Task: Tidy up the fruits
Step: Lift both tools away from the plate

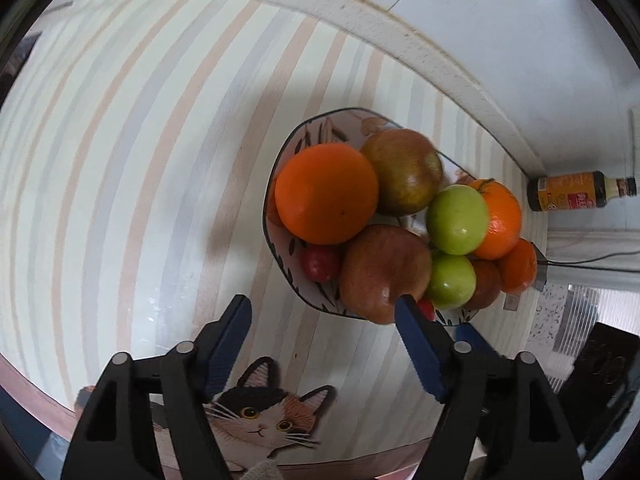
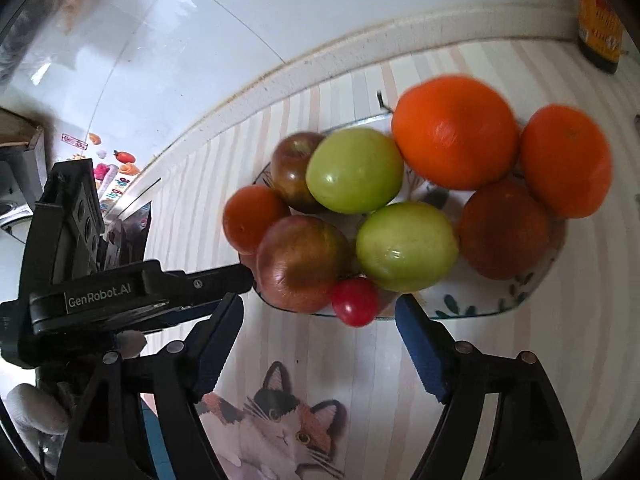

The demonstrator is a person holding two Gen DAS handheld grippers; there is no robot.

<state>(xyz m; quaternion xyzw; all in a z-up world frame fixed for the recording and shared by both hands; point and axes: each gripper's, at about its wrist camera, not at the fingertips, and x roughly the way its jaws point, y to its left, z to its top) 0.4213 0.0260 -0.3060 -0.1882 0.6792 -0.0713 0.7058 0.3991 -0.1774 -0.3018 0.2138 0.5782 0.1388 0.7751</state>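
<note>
A patterned plate [image 1: 280, 240] [image 2: 480, 308] on a striped mat holds a pile of fruit: a big orange [image 1: 326, 194] [image 2: 454, 132], red-brown apples [image 1: 384, 272] [image 2: 302, 262], two green apples [image 1: 456, 218] [image 2: 354, 170], smaller oranges [image 1: 502, 220] [image 2: 566, 160] and a small red cherry tomato [image 1: 320, 262] [image 2: 354, 302]. My left gripper [image 1: 322, 312] is open and empty just in front of the plate, its right finger near the closest apple. My right gripper [image 2: 320, 308] is open and empty, its fingers either side of the cherry tomato at the plate's near rim. The left gripper's body [image 2: 120, 288] shows at left in the right wrist view.
A striped mat with a cat picture [image 1: 260, 420] [image 2: 288, 428] covers the table. A dark sauce bottle [image 1: 576, 190] [image 2: 600, 28] stands by the white wall. A raised white ledge [image 1: 400, 36] borders the mat's far side.
</note>
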